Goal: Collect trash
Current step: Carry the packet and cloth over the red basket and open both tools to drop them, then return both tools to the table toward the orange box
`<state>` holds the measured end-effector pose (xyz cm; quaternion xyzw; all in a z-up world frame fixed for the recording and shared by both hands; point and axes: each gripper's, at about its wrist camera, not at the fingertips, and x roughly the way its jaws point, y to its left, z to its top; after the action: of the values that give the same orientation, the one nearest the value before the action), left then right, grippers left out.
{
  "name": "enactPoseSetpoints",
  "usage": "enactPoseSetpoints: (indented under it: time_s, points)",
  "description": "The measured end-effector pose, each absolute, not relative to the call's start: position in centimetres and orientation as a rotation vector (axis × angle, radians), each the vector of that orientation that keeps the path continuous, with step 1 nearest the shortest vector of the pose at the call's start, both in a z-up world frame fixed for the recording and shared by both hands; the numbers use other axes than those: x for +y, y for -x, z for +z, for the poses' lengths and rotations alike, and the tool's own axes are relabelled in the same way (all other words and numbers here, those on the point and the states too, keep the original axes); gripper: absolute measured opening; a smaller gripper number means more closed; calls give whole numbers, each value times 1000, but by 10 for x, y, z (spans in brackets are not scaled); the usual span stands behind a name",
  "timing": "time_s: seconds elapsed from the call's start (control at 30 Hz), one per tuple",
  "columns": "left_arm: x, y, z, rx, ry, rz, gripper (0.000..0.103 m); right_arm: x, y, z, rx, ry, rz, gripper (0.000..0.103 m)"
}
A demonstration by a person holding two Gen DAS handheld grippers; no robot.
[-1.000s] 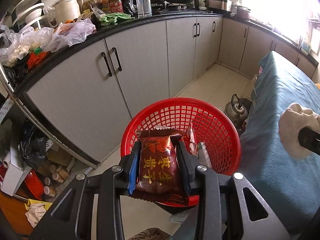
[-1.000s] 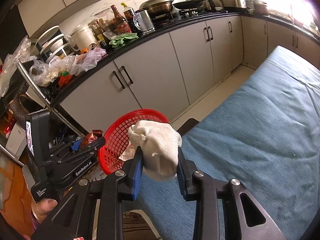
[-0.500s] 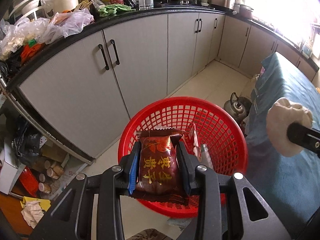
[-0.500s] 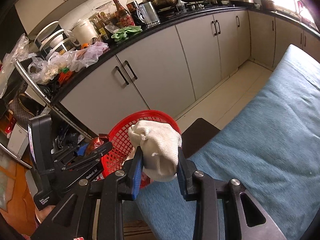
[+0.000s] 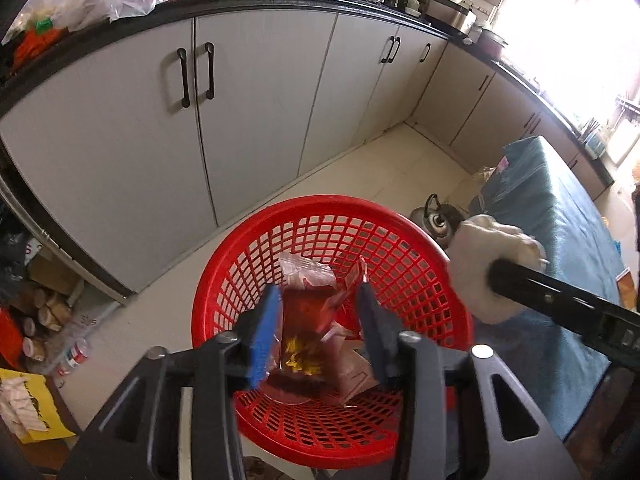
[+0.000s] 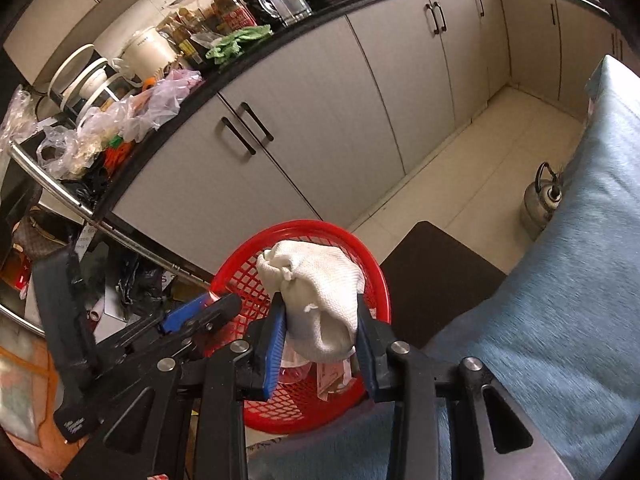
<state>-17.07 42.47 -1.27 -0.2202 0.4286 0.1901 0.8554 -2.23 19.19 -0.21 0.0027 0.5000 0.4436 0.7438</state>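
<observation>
Fingers of the left gripper [image 5: 318, 290]: opening, with neither the blue pad nor the black one pressing on the dark red snack packet [image 5: 306, 320] between them. Points down into the red basket [image 5: 400, 240]. Packet blurred and tilted, loose above the mesh floor, yellow print facing up; possibly brushing the blue pad, hard to tell through the blur. Just beyond it, inside the basket, a pale pink wrapper [image 5: 306, 272] and other crumpled packaging low against the wall.

Fingers of the right gripper [image 6: 319, 300]: clamped on a white wad [image 6: 320, 292] of crumpled paper, both pads against its sides. Hangs over the basket's near rim, wad bulging up past the fingertips. Seen from the left wrist, sits at the basket's right edge, between the rim and the bench [image 6: 560, 300] draped in blue cloth.

Basket close beside the bench corner, next to a dark brown surface [image 6: 436, 280]. Beyond, on the pale tiled floor [image 6: 460, 184], a metal kettle [image 6: 542, 196] tight against the bench cloth. Behind everything, grey cabinet doors [image 5: 260, 100] with black handles under a black worktop crowded with plastic bags [image 6: 132, 116], bottles and pots.
</observation>
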Motion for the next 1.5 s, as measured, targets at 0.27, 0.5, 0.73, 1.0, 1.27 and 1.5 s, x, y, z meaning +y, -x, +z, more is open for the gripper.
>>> enactPoseSetpoints:
  time_s: [0.27,0.5,0.73,1.0,1.27,1.5]
  points:
    - [424,180,-2,873,465,423,58,191,24,3,1070,-22,970,56]
    - [407,188,11,881,351,507,59,163,28,17,1023,-37,944,57]
    - [384,195,26,860,253,558,65,125,36,25,984,-38,888,58]
    - [350,203,46,822,150,563,69,81,48,34,938,-41,833,61]
    - [315,205,62,798,91,532,70,31,57,45,893,-79,780,63]
    - [282,201,72,799,53,492,73,-21,58,44,875,-118,716,65]
